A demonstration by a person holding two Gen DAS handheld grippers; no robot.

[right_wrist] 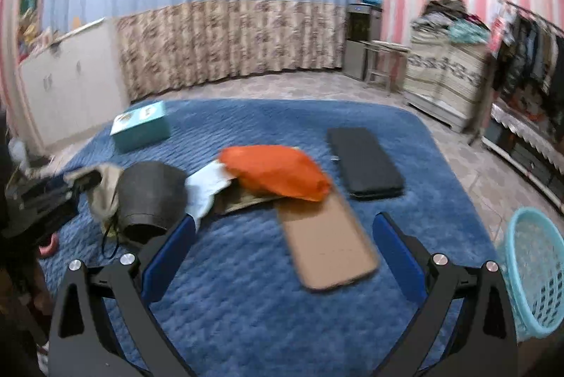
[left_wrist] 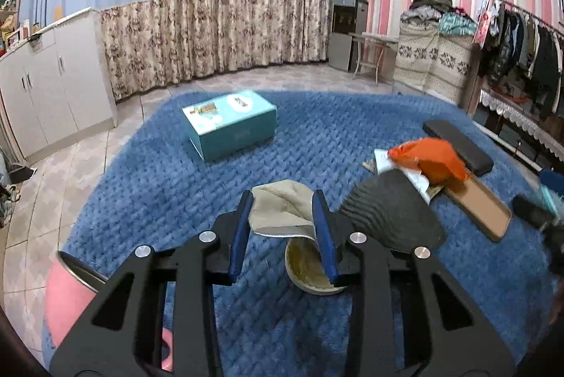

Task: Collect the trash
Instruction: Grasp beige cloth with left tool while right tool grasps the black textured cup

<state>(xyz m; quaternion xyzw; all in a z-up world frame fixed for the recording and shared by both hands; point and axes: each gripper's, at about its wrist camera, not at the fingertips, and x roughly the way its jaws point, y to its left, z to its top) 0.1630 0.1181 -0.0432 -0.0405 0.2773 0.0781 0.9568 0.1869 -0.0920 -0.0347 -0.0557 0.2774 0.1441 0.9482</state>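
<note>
My left gripper [left_wrist: 283,197] has a beige insole [left_wrist: 282,211] between its blue fingers [left_wrist: 243,225]; the jaws stand narrow around it, above a round paper bowl [left_wrist: 306,267] on the blue rug. A black ribbed sole [left_wrist: 387,218] lies just right of it. An orange bag [left_wrist: 433,158], white paper [left_wrist: 387,162] and a brown cardboard strip [left_wrist: 483,204] lie further right. In the right wrist view my right gripper [right_wrist: 283,225] is wide open and empty, above the cardboard strip [right_wrist: 324,246], near the orange bag [right_wrist: 275,171], white paper [right_wrist: 208,186] and black sole [right_wrist: 151,193].
A teal box [left_wrist: 229,123] sits at the rug's [left_wrist: 317,137] far side. A black flat pad [right_wrist: 363,162] lies right of the bag. A light blue laundry basket [right_wrist: 535,267] stands at the right. A pink round bin [left_wrist: 67,299] is at lower left. White cabinets [left_wrist: 53,88] line the left wall.
</note>
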